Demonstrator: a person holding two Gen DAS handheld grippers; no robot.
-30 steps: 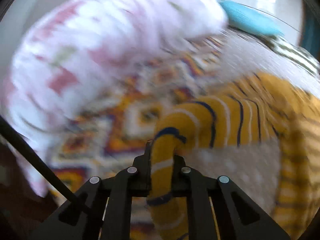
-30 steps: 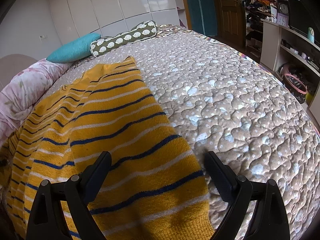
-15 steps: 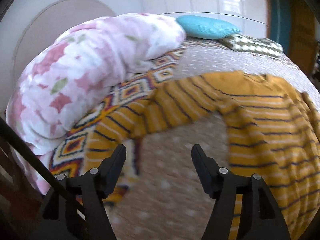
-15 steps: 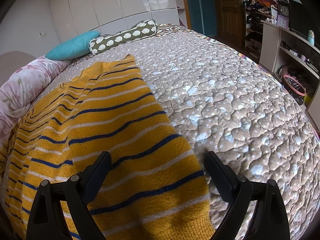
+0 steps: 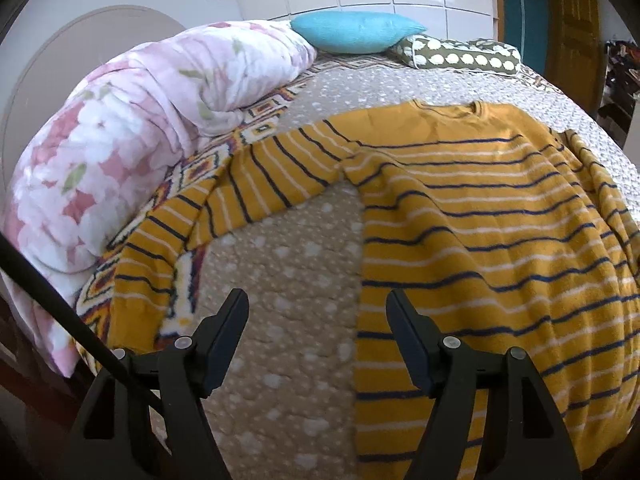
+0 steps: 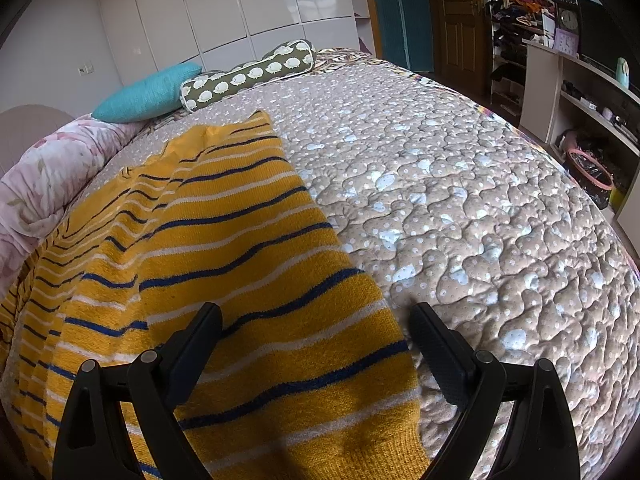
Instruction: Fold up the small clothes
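A yellow sweater [image 5: 480, 220] with navy and white stripes lies flat on the bed. Its sleeve [image 5: 256, 176] stretches left onto the patterned blanket. My left gripper [image 5: 317, 304] hovers over bare quilt just left of the sweater's body; its jaws are opening and nothing is between them. In the right wrist view the sweater [image 6: 208, 264] fills the lower left, with its cuffed end near the camera. My right gripper [image 6: 316, 316] stands open above that end, with the fabric under the gap and the pads apart from it.
A rolled floral duvet [image 5: 120, 140] lines the bed's left side. A teal pillow [image 5: 352, 32] and a green patterned bolster [image 5: 460, 54] lie at the head. The beige quilt [image 6: 460, 200] spreads to the right. Shelves [image 6: 580, 92] and a pink basket [image 6: 588, 176] stand beyond the bed.
My left gripper let go of the sleeve, opened, and swung right toward the sweater's body. The sleeve now lies spread out to the left. The right gripper stayed still.
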